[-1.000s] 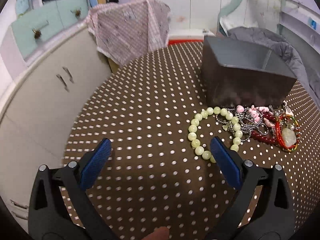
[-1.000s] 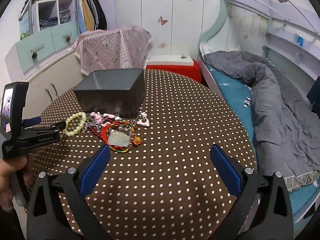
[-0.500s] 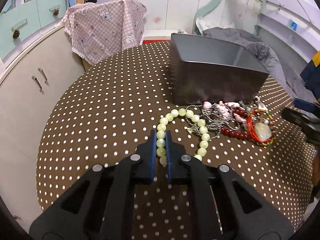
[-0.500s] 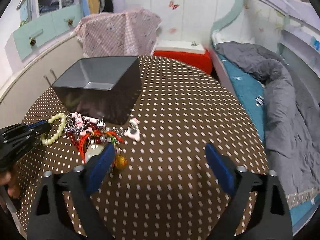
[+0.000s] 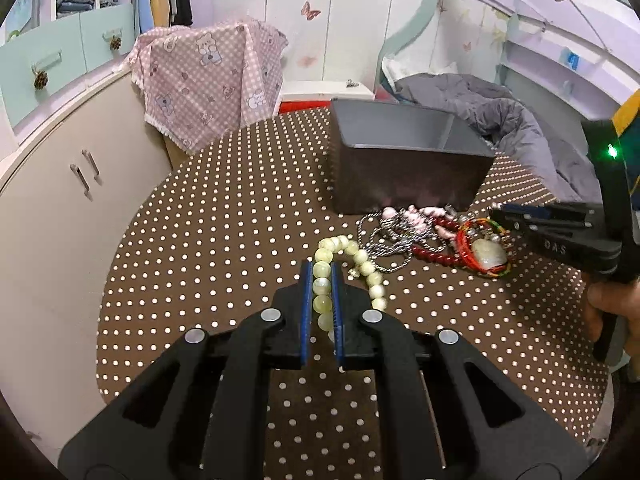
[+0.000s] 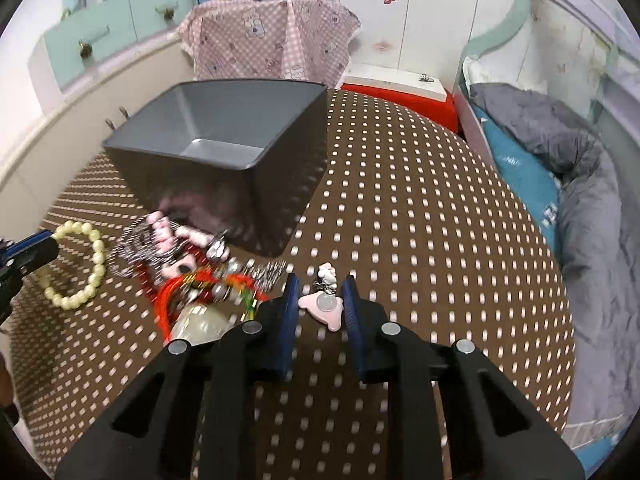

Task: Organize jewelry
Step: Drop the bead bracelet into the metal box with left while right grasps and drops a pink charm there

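Note:
My left gripper (image 5: 321, 270) is shut on the pale green bead bracelet (image 5: 352, 258), which still lies on the dotted brown table (image 5: 224, 248). My right gripper (image 6: 319, 286) has narrowed around a pink charm (image 6: 324, 307); a small gap shows on each side, and the charm rests on the table. A tangle of jewelry (image 5: 432, 236) with a red cord bracelet (image 6: 188, 292) lies in front of the open grey box (image 6: 224, 136). The box also shows in the left wrist view (image 5: 404, 160). The bead bracelet shows at the left of the right wrist view (image 6: 86, 264).
A cabinet (image 5: 68, 184) stands left of the table. A pink checked cloth (image 5: 212, 76) hangs behind the table. A bed with a grey quilt (image 6: 568, 184) lies to the right. A red stool (image 6: 404, 92) stands behind the table.
My left gripper stays shut on the bead bracelet. My right gripper has moved forward and down to the pink charm and its jaws have closed in from wide open.

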{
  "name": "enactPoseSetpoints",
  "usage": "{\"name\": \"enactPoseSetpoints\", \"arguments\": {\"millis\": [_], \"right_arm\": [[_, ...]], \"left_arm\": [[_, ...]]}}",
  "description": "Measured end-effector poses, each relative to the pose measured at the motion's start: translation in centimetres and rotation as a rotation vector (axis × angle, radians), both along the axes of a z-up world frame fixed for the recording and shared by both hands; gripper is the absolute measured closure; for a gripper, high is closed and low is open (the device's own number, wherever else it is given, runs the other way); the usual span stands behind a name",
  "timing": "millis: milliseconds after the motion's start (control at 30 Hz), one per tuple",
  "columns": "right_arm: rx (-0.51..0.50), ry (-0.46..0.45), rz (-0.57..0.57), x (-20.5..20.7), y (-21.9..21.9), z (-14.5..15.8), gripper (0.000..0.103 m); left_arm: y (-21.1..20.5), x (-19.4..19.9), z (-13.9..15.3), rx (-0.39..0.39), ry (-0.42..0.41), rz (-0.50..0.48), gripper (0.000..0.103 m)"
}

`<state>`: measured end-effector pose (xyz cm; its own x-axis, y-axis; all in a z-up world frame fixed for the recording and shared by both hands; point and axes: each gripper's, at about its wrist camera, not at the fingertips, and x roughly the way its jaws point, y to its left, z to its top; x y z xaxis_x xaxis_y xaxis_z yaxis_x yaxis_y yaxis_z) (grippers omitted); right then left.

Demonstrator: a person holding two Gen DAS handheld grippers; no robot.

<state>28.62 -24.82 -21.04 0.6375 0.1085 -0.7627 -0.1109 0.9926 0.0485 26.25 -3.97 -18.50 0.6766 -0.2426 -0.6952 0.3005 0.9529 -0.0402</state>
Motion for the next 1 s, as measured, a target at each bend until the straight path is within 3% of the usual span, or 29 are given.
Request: {"name": "enactPoseSetpoints", "arguments": {"millis": [300,600,767,1000], "right_arm": [[0.106,-0.131,0.015,-4.1,-1.0,6.5,0.083],[0.157,-0.231,0.107,-2.1,1.7,13.0,0.083],[0.183,-0.193,0.128,1.4,2.5,13.4,0.083],[0.213,-0.083,0.086,6.0,2.4,11.5,0.082]], "left_arm": [[0.6,-1.6,4.0,-0.051,-0.08,-0.037,0.094],[0.0,-0.1,10.0,-0.06,-0.196,-0.084,0.094],[-1.9,3.1,11.9,-0.059,-0.194,-0.11,0.094],[-4.2,9.0,10.8,-0.095,-0.071,-0.1,0.093]]}}
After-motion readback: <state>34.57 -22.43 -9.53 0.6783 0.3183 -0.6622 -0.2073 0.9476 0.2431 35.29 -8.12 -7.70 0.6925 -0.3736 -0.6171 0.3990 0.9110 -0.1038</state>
